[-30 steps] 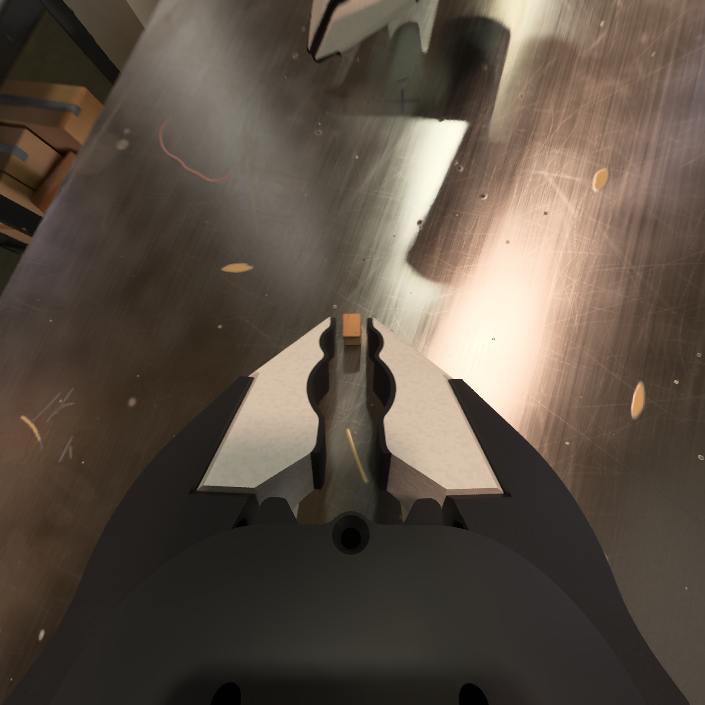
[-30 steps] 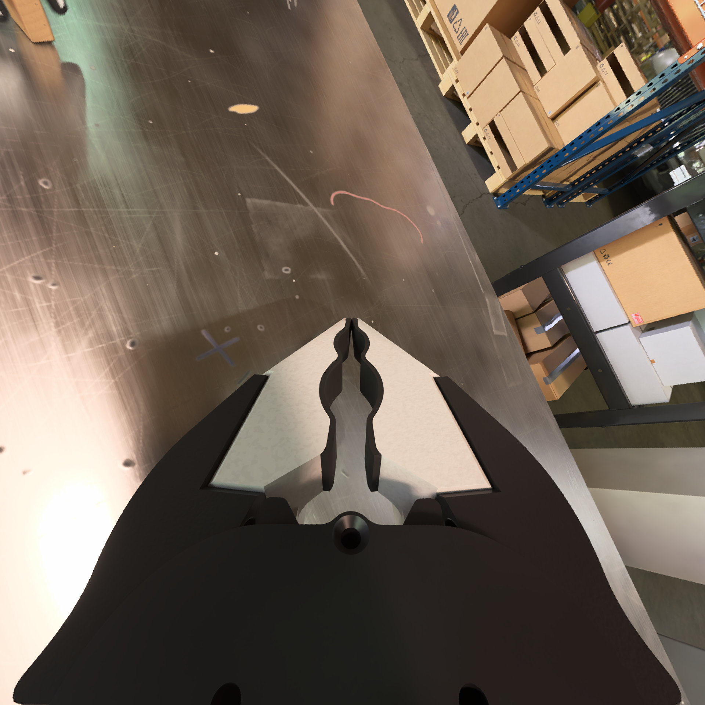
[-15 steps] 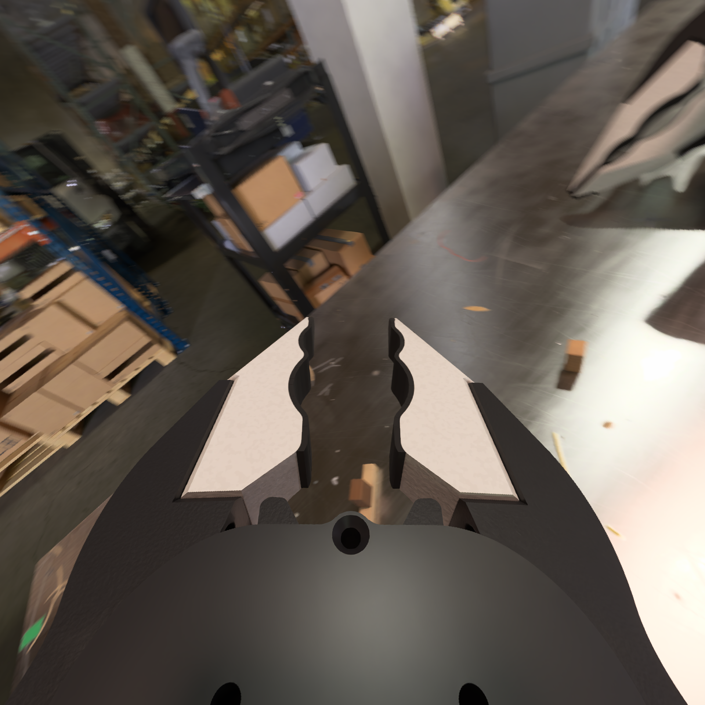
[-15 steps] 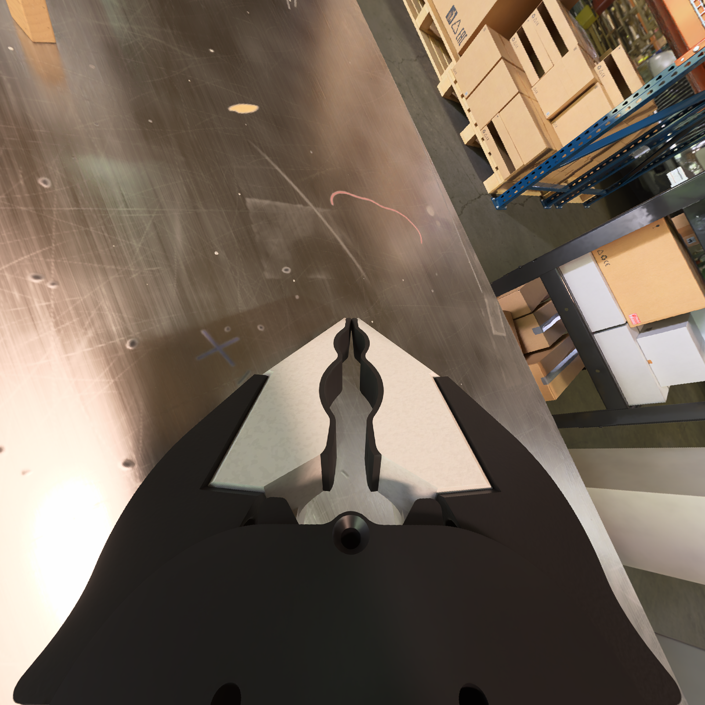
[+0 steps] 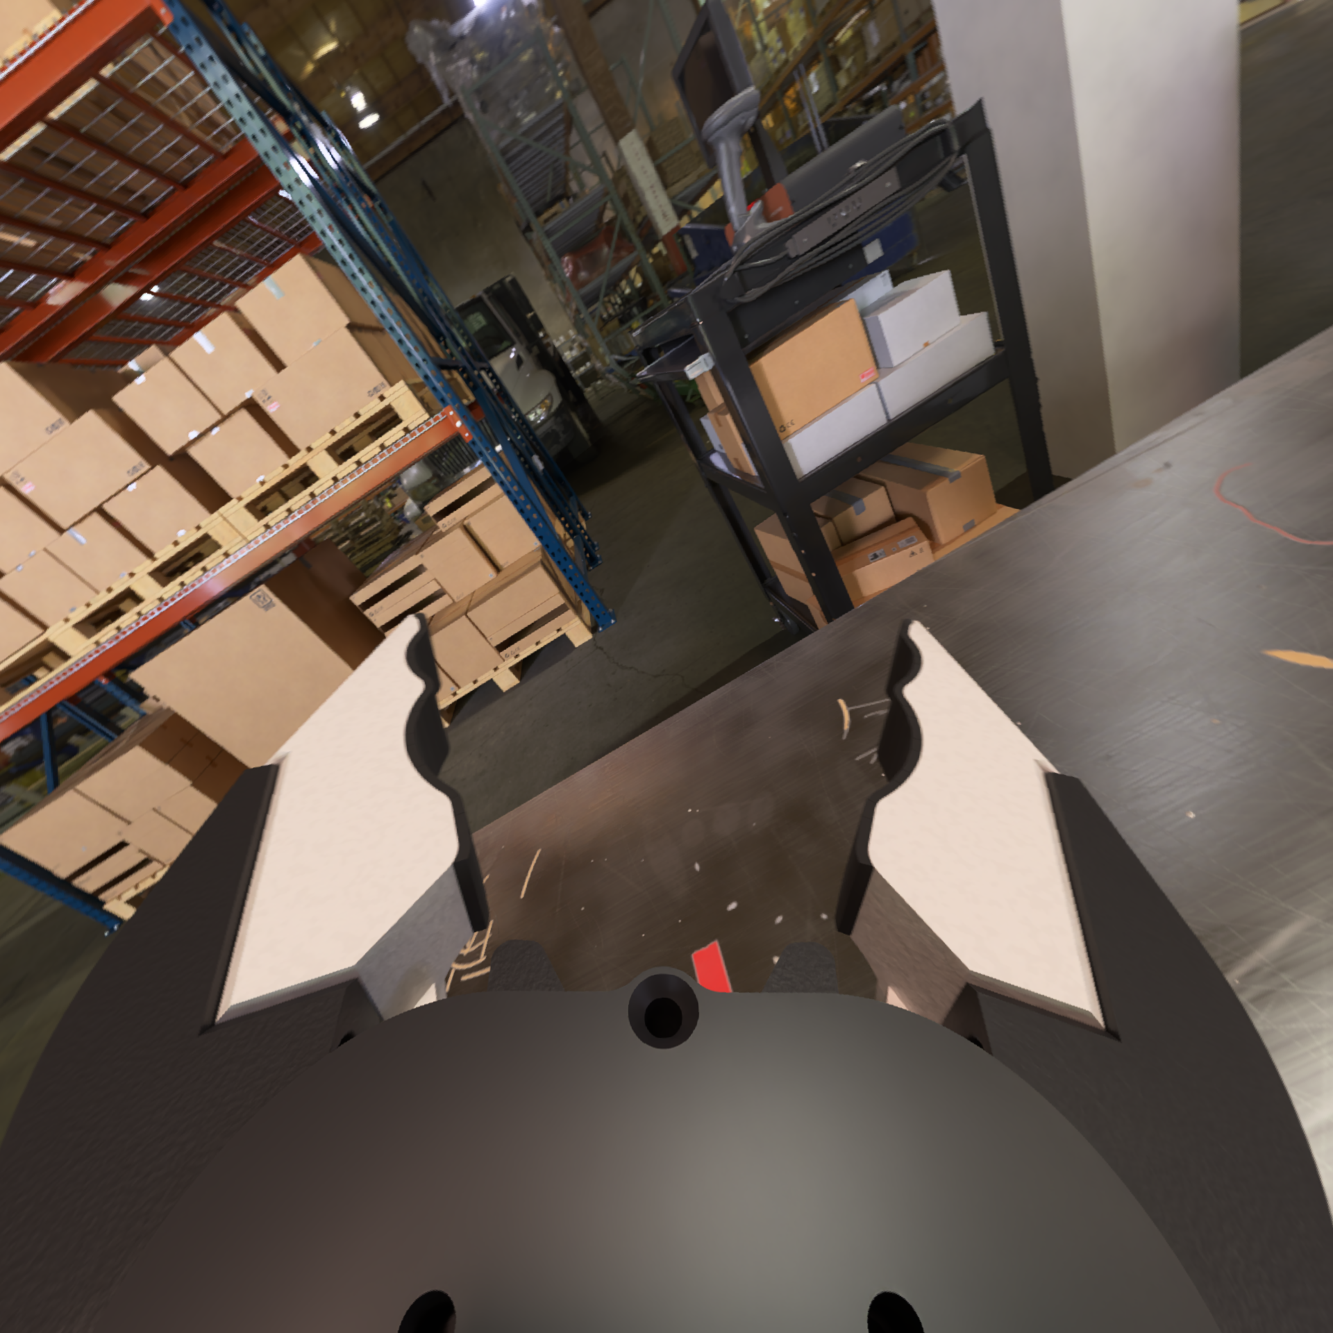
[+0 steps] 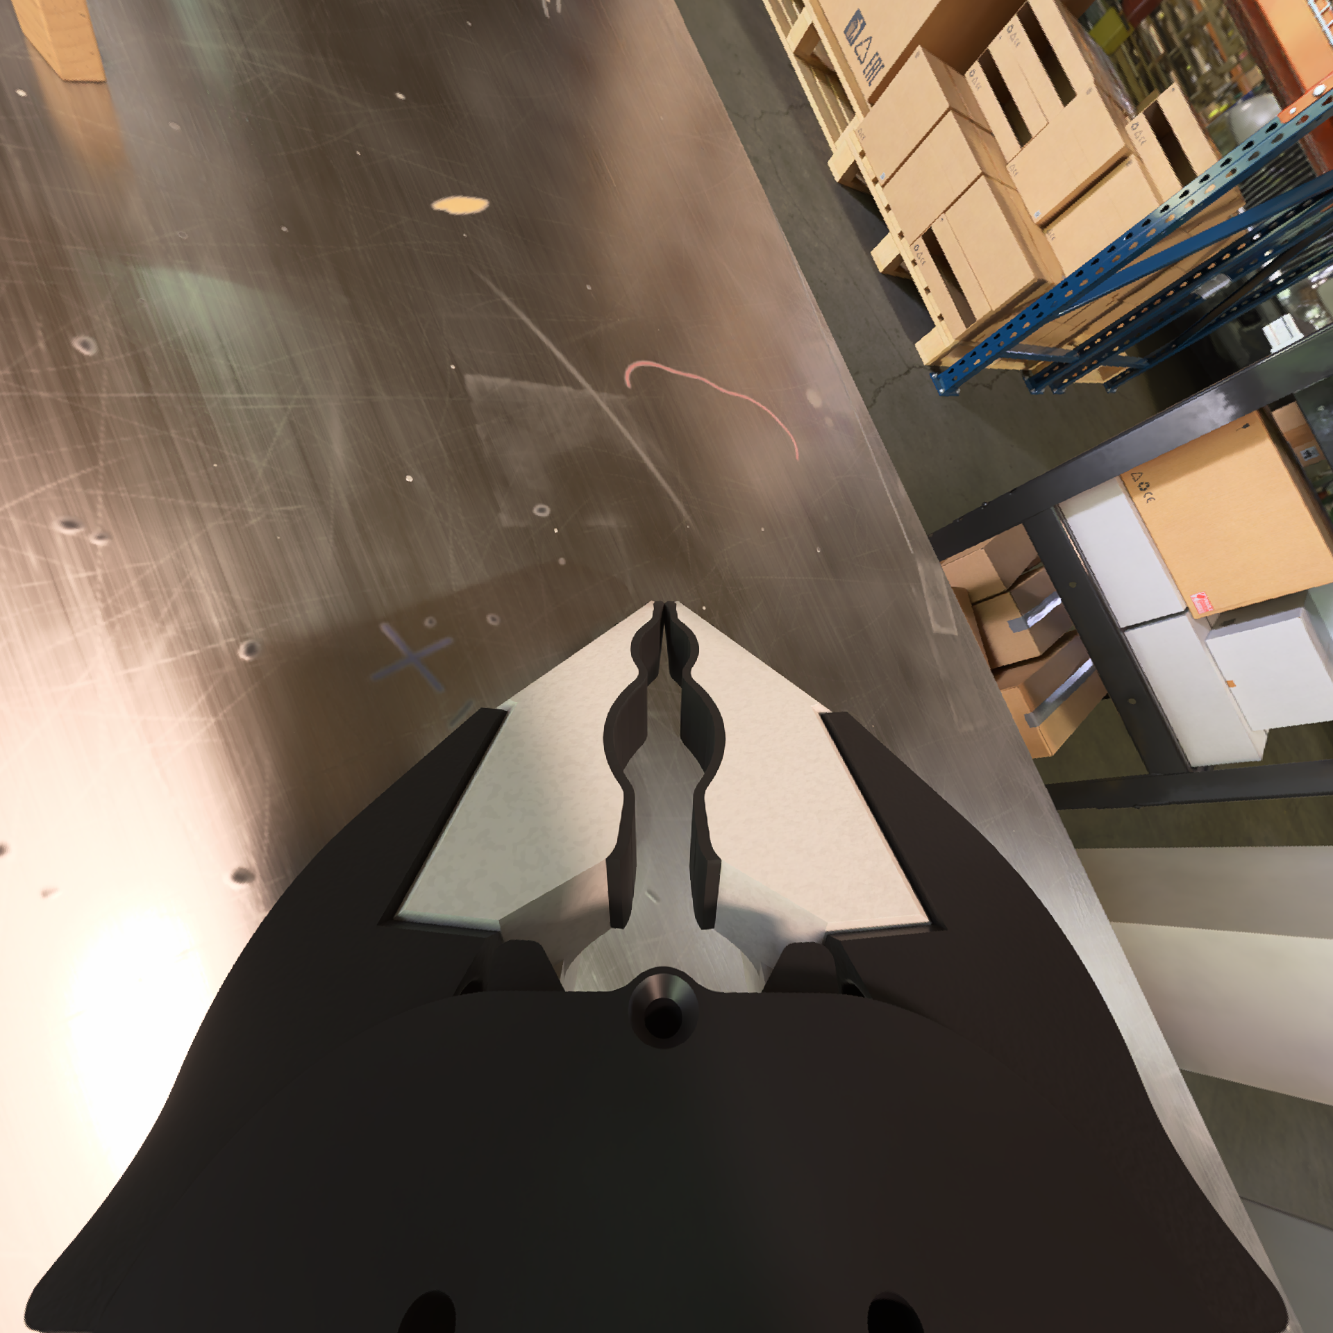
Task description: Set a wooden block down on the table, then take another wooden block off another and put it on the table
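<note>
Behind the scratched metal desk (image 5: 1154,685) stand shelves of brown boxes. The left tool (image 5: 660,721) has its fingers spread wide and holds nothing. The right tool (image 6: 663,613) is pinched tight on nothing. One wooden block (image 6: 61,36) sits at the far desk corner in the right view. I think the left tool should turn back to the blocks, go slow, and line up before it squeezes.

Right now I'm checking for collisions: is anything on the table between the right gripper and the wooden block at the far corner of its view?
Nothing visible: only bare, scratched table lies between the shut right gripper and the wooden block.
</note>
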